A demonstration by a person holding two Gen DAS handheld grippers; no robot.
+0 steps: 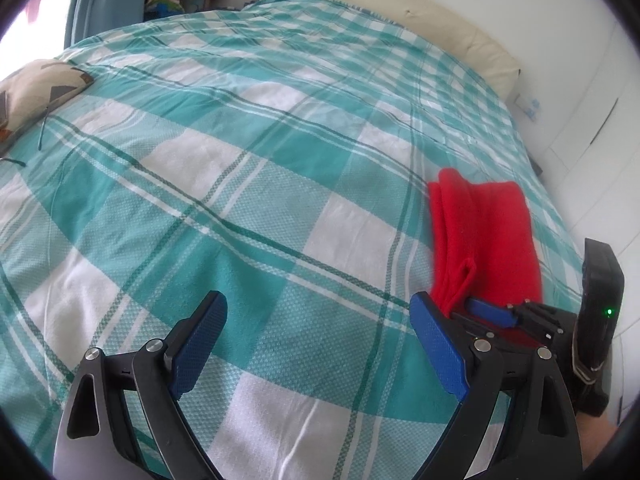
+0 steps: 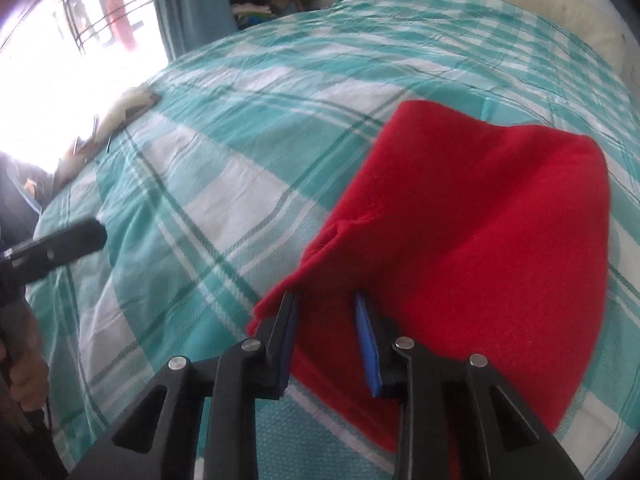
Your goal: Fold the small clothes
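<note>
The left gripper [image 1: 318, 320] is hovering over the teal-and-white checked bedspread [image 1: 240, 184] with its blue-padded fingers [image 1: 198, 344] spread wide and nothing lying between them. The red garment [image 1: 484, 236], a small fleece-like piece folded into layers, is sitting at about 3 o'clock in the left wrist view, lying on the bedspread near the right-hand edge of the bed. In the right wrist view the red garment [image 2: 472, 232] is filling the area from 2 to 5 o'clock, its near edge draping over the right gripper [image 2: 326, 312]. That gripper's fingers [image 2: 368, 344] are standing partly apart with a fold of the red cloth running down into the gap; whether the pads are actually pinching the cloth cannot be told, since the tips are lying under the fabric. In the left wrist view the right gripper [image 1: 480, 312] is showing at about 4 o'clock, touching the near end of the garment, with a black device carrying a green light [image 1: 602, 312] just beside it. A patterned cushion [image 1: 36, 88] is resting at 9 o'clock on the far-left part of the bed. A cream headboard [image 1: 420, 20] is curving along 1 o'clock, and a blue curtain [image 2: 188, 4] is hanging at 11 o'clock beside a bright window [image 2: 80, 40].
</note>
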